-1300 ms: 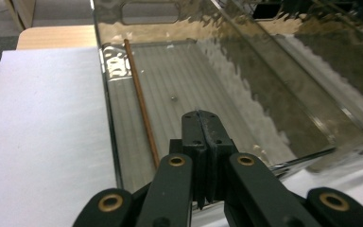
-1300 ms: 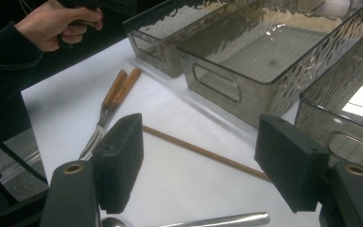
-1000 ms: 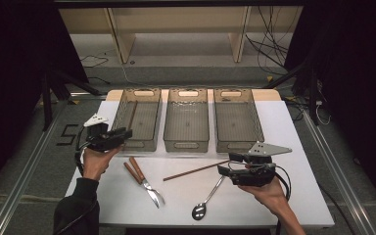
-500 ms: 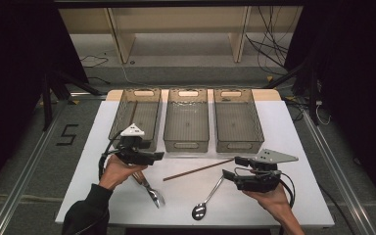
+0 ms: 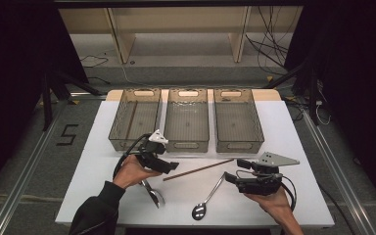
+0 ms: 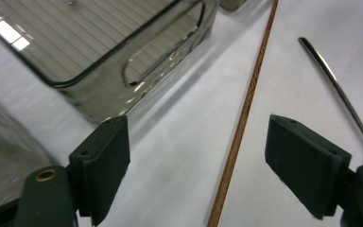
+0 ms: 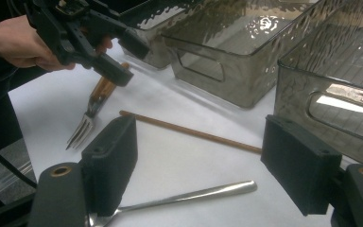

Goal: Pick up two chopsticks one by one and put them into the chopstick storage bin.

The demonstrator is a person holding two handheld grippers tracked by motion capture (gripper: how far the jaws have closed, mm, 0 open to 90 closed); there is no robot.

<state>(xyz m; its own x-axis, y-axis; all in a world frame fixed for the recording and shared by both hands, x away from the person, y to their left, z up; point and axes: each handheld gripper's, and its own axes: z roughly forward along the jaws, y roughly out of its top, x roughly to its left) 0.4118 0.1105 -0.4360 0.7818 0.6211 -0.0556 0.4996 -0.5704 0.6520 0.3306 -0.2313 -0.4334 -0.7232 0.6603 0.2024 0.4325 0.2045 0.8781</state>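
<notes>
- Chopstick point(image 5: 198, 170): lies flat on the table, not yet lifted. It runs between the wide-open jaws of the left gripper point(image 5: 170, 167), nearer one pad and touching neither.
- Progress: early, I judge. A thin stick (likely the chopstick's mate) lies in the left bin point(image 5: 120, 117), just beyond the left gripper. The chopstick, fork and spoon are still out, and the other two bins look empty.
- Table point(image 5: 293, 147): flat, matt white.
- Bins: three smoky clear plastic troughs with ribbed floors, rippled walls and cut-out handles.
- Left gripper: its jaws have just been opening and grip nothing. The pads are black rubbery blocks.
- Right gripper point(image 5: 235, 171): its jaws have also just been opening and are empty.
- Fork point(image 5: 152, 191): wooden handle, steel tines, under the left hand.
- Spoon point(image 5: 208, 198): polished steel with a slim handle, just ahead of the right gripper's jaws.
- Chopstick again: slender, straight, brown and wood-grained.
</notes>
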